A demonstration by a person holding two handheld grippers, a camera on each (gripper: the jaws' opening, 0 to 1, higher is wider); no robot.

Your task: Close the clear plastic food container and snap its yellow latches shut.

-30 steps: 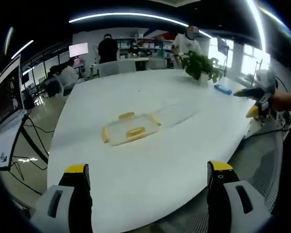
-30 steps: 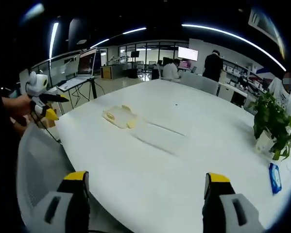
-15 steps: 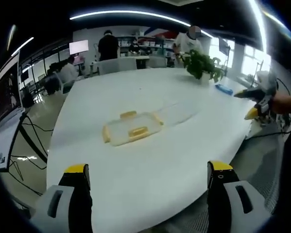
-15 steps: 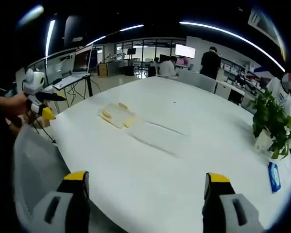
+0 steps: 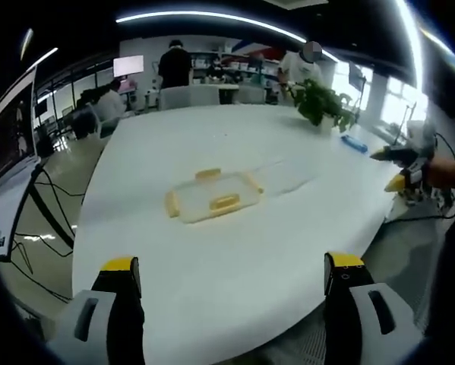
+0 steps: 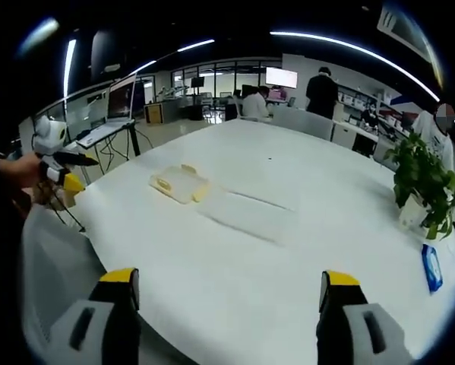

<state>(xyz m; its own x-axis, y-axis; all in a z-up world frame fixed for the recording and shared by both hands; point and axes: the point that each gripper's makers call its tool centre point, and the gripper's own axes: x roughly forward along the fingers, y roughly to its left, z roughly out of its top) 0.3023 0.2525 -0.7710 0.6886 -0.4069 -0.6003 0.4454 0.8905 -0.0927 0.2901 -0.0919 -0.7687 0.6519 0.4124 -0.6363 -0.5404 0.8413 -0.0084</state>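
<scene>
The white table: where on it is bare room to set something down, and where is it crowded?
The white table is bare between the near edge and the open clear container with its flat lid. The far half behind them is bare too. Only the corner with the potted plant and a blue object is crowded.

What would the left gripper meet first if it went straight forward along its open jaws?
Probably the bare white table, then the clear container with yellow latches; the left gripper points toward it, but depth is unclear.
</scene>
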